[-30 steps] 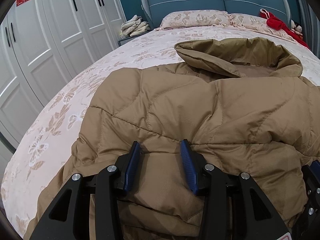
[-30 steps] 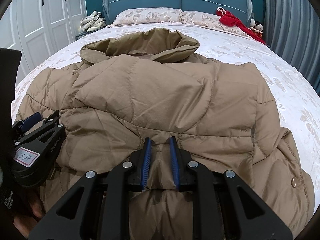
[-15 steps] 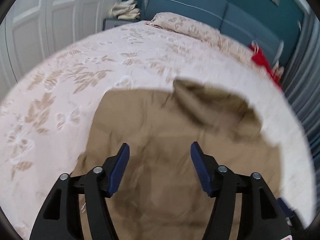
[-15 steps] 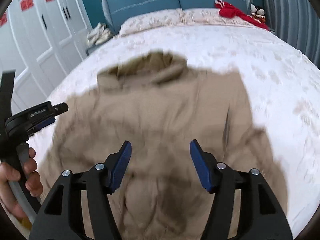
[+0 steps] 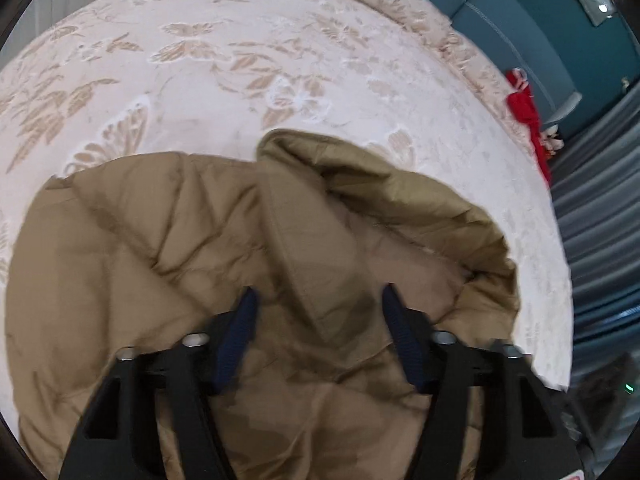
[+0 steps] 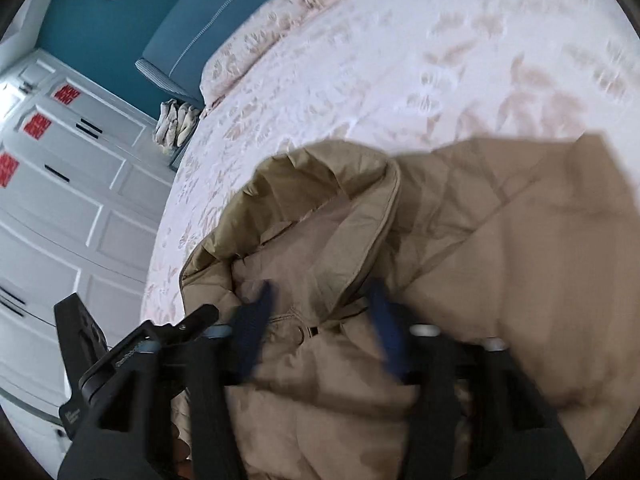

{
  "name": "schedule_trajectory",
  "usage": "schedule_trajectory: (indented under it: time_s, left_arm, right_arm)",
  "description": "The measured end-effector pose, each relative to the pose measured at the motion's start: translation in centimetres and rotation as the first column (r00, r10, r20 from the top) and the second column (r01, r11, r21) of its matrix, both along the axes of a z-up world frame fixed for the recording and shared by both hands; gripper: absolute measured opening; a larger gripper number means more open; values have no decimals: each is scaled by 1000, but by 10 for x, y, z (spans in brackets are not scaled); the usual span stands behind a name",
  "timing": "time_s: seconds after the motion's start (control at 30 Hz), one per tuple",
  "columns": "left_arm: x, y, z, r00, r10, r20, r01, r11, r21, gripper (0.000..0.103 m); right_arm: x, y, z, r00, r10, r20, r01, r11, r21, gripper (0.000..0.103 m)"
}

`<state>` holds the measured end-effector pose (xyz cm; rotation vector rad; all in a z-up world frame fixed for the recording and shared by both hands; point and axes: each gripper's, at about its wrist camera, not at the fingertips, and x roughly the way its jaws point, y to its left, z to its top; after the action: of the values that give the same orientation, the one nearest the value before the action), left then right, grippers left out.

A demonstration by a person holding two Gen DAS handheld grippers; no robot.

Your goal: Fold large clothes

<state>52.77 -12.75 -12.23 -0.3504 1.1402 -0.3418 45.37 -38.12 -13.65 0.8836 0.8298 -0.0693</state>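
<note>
Jacket: a tan quilted jacket (image 5: pixel 168 248) lies spread on the bed, filling the near half of both wrist views from about 4 to 8 o'clock; its collar (image 5: pixel 400 200) is bunched and turned up on the far side, toward 1 o'clock in the left view.
Left gripper: the left gripper (image 5: pixel 316 300) tilts down over the jacket just short of the collar; its blue-padded fingers stand apart with a fold of fabric lying between them, and I cannot tell whether the pads press on it. The jaws have just been closing.
Right gripper: the right gripper (image 6: pixel 320 296) is rolled so the room looks tilted; its fingers (image 6: pixel 256 328) are blurred and apart, collar fabric between them, contact unclear. These jaws have also just been closing.
Other tool: the left gripper's black body shows at 8 o'clock in the right view.
Bed: a pale floral bedspread (image 5: pixel 240 52) runs beyond the jacket from 9 to 2 o'clock.
Room, far: a teal headboard (image 6: pixel 208 12) at 11 o'clock, white wardrobe doors (image 6: pixel 60 200) at 9 o'clock, a red cloth (image 5: pixel 524 108) and grey curtains (image 5: pixel 600 208) at 3 o'clock.
</note>
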Motion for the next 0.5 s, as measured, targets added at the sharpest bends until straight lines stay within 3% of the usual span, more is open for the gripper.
schedule_trajectory:
  time_s: [0.03,0.1,0.2,0.23,0.27,0.37,0.5]
  left_arm:
    - [0,-2,1,1000,-23,0,23,1000,-5,12]
    - [-5,-3,8,999,-44,22,45,999,-10,6]
    - [-19,-1,21,991,-84,105,82,996,26,5]
    - [-21,0,21,989,-91,120,87,995,39,5]
    - [-25,0,16,987,-97,128,90,994,62,5]
    - [-25,-4,-10,986,-113,119,98,987,129,5]
    - [-30,-5,-26,981,-110,157,83,982,167,9]
  right_arm:
    - [3,-1,-5,1000,10,-4,-9,1000,27,5]
    - [-2,-1,-1,999,22,37,-24,999,47,3]
    - [-16,9,21,992,86,90,-76,991,-114,3]
    - [-20,20,25,990,121,73,-100,965,-243,3]
    - [-21,27,23,988,143,48,-122,943,-311,3]
    - [-17,36,1,986,163,-23,-159,915,-371,3]
    - [-15,37,-15,986,163,-37,-164,902,-399,2]
